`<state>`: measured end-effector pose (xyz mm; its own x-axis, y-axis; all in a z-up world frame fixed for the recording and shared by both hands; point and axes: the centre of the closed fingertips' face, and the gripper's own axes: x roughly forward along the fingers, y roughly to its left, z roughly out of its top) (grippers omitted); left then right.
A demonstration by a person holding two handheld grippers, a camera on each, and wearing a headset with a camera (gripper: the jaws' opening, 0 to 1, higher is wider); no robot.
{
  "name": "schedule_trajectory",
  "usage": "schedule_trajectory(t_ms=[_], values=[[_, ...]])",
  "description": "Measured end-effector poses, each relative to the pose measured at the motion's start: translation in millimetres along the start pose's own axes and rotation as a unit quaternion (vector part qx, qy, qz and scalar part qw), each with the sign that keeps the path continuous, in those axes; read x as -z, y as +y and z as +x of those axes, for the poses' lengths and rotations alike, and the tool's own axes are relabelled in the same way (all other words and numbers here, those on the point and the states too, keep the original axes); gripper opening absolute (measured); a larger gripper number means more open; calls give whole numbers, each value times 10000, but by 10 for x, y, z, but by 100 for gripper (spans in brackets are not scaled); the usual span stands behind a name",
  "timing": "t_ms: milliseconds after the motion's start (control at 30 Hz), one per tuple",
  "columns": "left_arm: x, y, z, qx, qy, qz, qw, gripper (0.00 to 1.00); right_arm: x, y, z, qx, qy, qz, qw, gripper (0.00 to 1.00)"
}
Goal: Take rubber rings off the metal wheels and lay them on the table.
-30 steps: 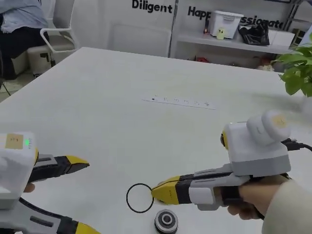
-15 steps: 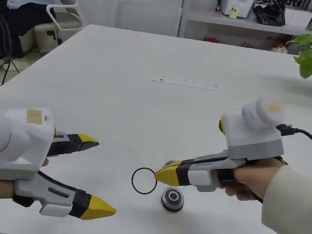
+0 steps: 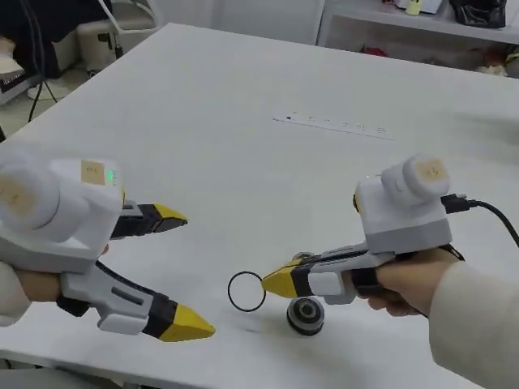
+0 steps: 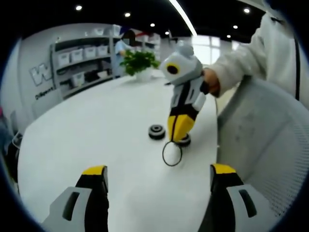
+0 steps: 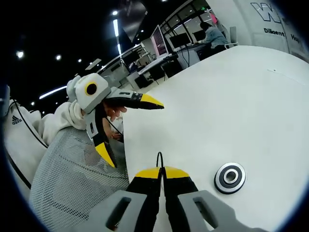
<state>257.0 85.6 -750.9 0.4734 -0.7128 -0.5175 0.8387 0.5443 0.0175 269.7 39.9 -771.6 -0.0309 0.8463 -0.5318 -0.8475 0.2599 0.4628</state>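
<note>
A thin black rubber ring (image 3: 246,292) hangs from the tip of my right gripper (image 3: 280,282), which is shut on it just above the white table (image 3: 243,146). The right gripper view shows the ring (image 5: 159,159) edge-on between the closed yellow tips (image 5: 161,172). A metal wheel (image 3: 306,314) lies under that gripper, seen also as the wheel (image 5: 230,177) on the right. In the left gripper view, the ring (image 4: 172,153) dangles from the right gripper (image 4: 179,129), with two wheels (image 4: 156,131) behind it. My left gripper (image 3: 182,271) stands open and empty, left of the ring.
A white power strip (image 3: 332,126) lies on the table farther back. The near table edge (image 3: 162,369) runs just below the left gripper. Shelves (image 3: 422,20) and a chair (image 3: 113,24) stand beyond the far end. A potted plant (image 4: 139,62) sits at the table's far side.
The head camera has tipped down and shifted. My left gripper has come further forward toward the ring. The right gripper still holds the ring, now slightly further from the wheel.
</note>
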Motion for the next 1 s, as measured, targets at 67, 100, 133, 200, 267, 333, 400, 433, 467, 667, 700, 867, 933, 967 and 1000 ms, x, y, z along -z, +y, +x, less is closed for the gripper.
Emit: schedule_trajectory(t_ms=[67,100,133,200,267,333,400,433,467,667,700,867,933,967,1000], values=[[7,-9,1,3,20,19,10000,88,1,-16,30,0,-10,35,10000,0],[13,-21,4,17,36,26,10000,88,5,-33,56,32,7,29,10000,0],[17,-30,7,27,48,34,10000,88,11,-69,84,117,33,-8,9999,0],[22,-35,9,35,62,41,10000,88,-3,-130,132,225,-26,53,9997,0],[24,-35,8,36,65,44,10000,88,-1,-152,152,258,-25,84,9996,0],[23,-27,5,16,51,18,10000,88,-14,-184,183,303,-62,98,9995,0],[21,-17,4,4,42,16,10000,87,-14,-191,209,303,-75,146,9994,0],[22,-4,1,-29,45,25,10000,86,3,-193,225,308,-37,114,9995,0],[24,2,-1,-46,49,40,10000,86,19,-199,231,328,-4,81,9994,0],[21,-7,1,-37,42,20,10000,86,122,-258,258,413,118,32,9991,0],[20,-7,0,-39,42,25,10000,86,130,-267,259,427,129,31,9990,0],[10,-1,0,-40,26,5,10000,87,138,-290,257,453,133,38,9989,0],[12,-2,0,-37,31,1,10000,86,145,-290,262,438,136,33,9989,0],[12,-2,0,-37,34,5,10000,86,150,-288,266,424,142,29,9990,0],[11,-2,0,-38,35,7,10000,86,152,-287,269,417,141,39,9990,0]])
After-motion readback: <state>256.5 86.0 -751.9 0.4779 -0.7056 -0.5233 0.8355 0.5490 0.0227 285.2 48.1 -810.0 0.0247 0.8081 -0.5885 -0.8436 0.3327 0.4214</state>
